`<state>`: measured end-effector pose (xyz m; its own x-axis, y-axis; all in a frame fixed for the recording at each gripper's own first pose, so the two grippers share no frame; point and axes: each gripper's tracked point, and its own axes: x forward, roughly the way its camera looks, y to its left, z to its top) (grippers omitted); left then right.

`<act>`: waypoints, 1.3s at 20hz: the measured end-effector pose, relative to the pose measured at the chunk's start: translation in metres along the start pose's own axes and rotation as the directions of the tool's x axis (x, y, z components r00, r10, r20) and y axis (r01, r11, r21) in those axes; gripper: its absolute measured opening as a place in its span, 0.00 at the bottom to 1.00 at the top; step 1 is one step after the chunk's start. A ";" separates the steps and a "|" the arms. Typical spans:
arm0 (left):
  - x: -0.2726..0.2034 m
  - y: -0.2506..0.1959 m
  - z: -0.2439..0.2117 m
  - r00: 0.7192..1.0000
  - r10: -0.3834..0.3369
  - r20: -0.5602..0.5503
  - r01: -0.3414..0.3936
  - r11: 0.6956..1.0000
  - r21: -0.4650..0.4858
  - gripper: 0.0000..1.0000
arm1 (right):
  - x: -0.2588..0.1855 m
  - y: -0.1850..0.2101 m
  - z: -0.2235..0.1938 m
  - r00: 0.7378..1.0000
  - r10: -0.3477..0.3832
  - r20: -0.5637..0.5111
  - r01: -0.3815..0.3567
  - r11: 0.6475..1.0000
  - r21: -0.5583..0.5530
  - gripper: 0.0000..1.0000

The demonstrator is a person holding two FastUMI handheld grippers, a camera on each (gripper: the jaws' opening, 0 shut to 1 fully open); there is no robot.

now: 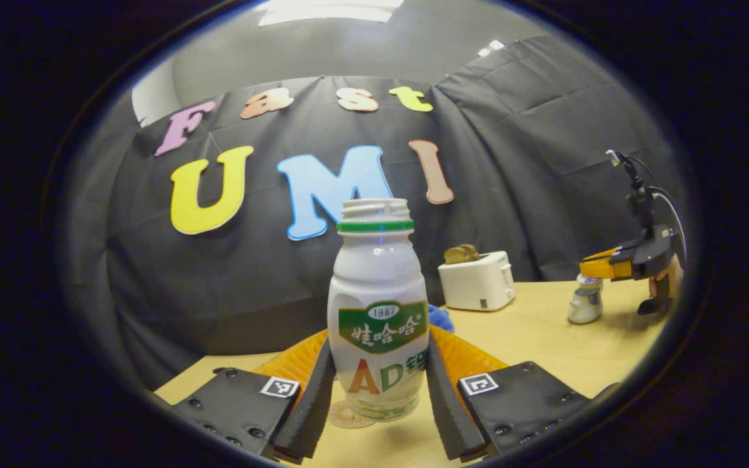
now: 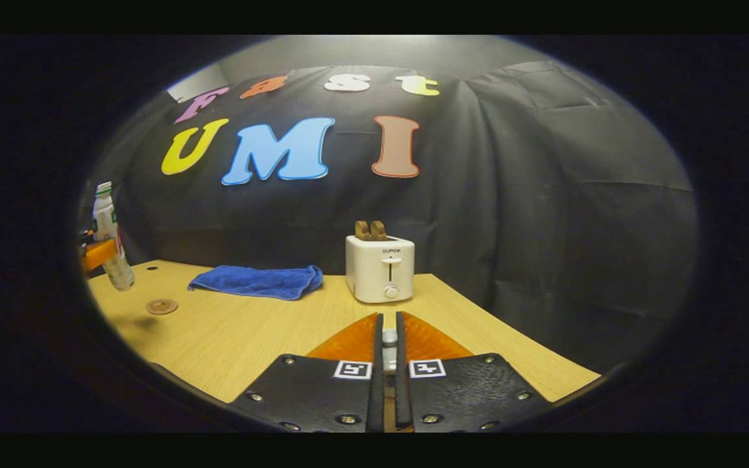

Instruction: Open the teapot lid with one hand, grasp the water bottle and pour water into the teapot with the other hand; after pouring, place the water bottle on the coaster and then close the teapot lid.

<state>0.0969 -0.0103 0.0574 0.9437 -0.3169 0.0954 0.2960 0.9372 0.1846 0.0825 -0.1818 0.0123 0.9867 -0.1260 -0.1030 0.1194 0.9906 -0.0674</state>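
The left gripper [image 1: 380, 390] pinched the water bottle [image 1: 378, 305] above the coaster [image 1: 348, 416] — setting-down seemed next; the right gripper [image 2: 389, 364], jaws nearly pressed together, probably held the teapot lid [image 2: 389, 338].

The water bottle [image 1: 378, 305] is glossy white plastic with a smooth printed label and a ribbed, uncapped neck. The counter [image 2: 264, 331] has a pale wood-grain surface with a matt finish. A towel [image 2: 254, 281] on it looks like soft, fuzzy cloth. The toaster [image 2: 380, 268] has a smooth plastic shell with a slight sheen. The coaster [image 2: 161, 305] looks matt and patterned. The teapot [image 1: 585, 302] seems glazed and shiny, like ceramic. The booth's wall is creased matt cloth.
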 end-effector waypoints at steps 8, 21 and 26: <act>0.000 0.016 -0.020 0.999 0.000 -0.039 0.001 1.000 0.023 0.80 | 0.012 -0.007 -0.019 0.997 -0.035 -0.073 0.036 0.999 0.007 0.07; 0.003 0.022 -0.017 0.999 -0.014 -0.042 0.015 1.000 0.026 0.80 | 0.022 -0.010 -0.023 0.992 -0.097 -0.084 0.092 0.994 -0.064 0.11; 0.004 0.027 -0.026 0.998 -0.010 -0.068 0.010 1.000 0.003 0.80 | 0.000 -0.015 -0.011 0.994 -0.092 -0.064 0.092 0.996 -0.003 0.42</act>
<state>0.1125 0.0174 0.0372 0.9487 -0.3151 0.0266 0.3048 0.9336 0.1885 0.0800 -0.1969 0.0023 0.9625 -0.2193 -0.1595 0.2090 0.9747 -0.0792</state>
